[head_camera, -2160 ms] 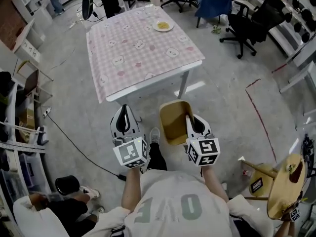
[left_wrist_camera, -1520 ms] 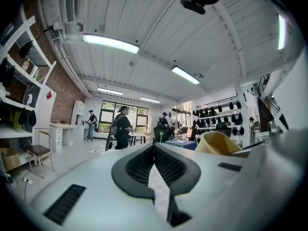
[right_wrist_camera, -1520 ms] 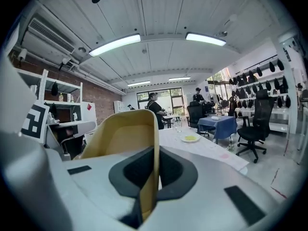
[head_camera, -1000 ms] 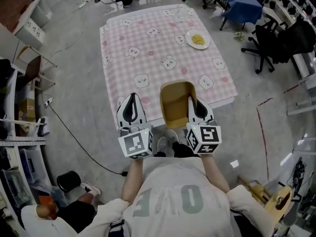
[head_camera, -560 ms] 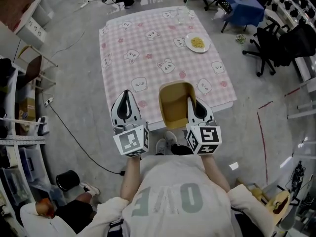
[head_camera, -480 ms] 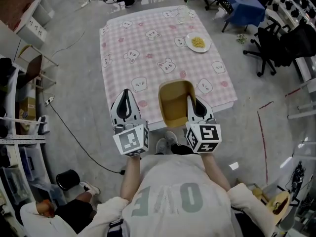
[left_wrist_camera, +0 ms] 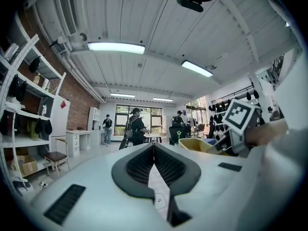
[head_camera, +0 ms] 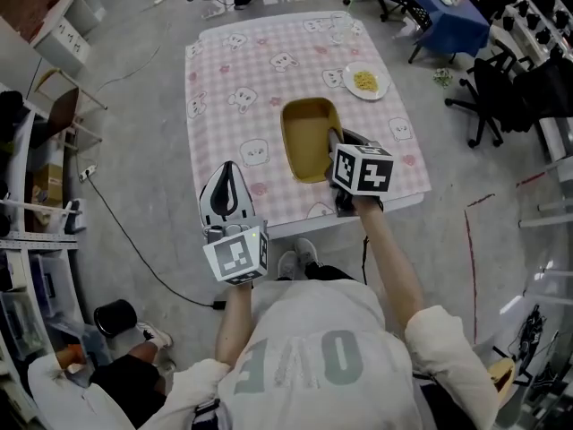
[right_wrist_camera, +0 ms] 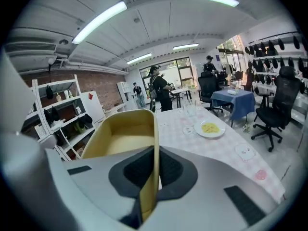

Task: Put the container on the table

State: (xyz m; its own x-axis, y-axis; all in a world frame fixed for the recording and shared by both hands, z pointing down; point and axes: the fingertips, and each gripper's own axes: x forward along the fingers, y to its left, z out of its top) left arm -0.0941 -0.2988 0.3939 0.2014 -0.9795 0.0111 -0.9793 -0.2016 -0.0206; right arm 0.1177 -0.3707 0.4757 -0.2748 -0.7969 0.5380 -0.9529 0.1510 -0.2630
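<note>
Head view shows right tongs (head_camera: 335, 140) clamping the container (head_camera: 306, 133) wall over the bench (head_camera: 242, 70), not yet released; left tongs (head_camera: 228, 170) closed, empty.

Yellow container (head_camera: 309, 139), pink-check tablecloth (head_camera: 251, 65) w/ white bear prints, white plate (head_camera: 350, 76) w/ yellow food (head_camera: 365, 81).

A workshop-like lab hall is shown: a bare concrete floor (head_camera: 134, 150), black office chairs (head_camera: 497, 97), open shelving (head_camera: 27, 222) along one side, a brick wall (left_wrist_camera: 82, 105), and strip lights (left_wrist_camera: 115, 47) under a ribbed ceiling (left_wrist_camera: 144, 13).
</note>
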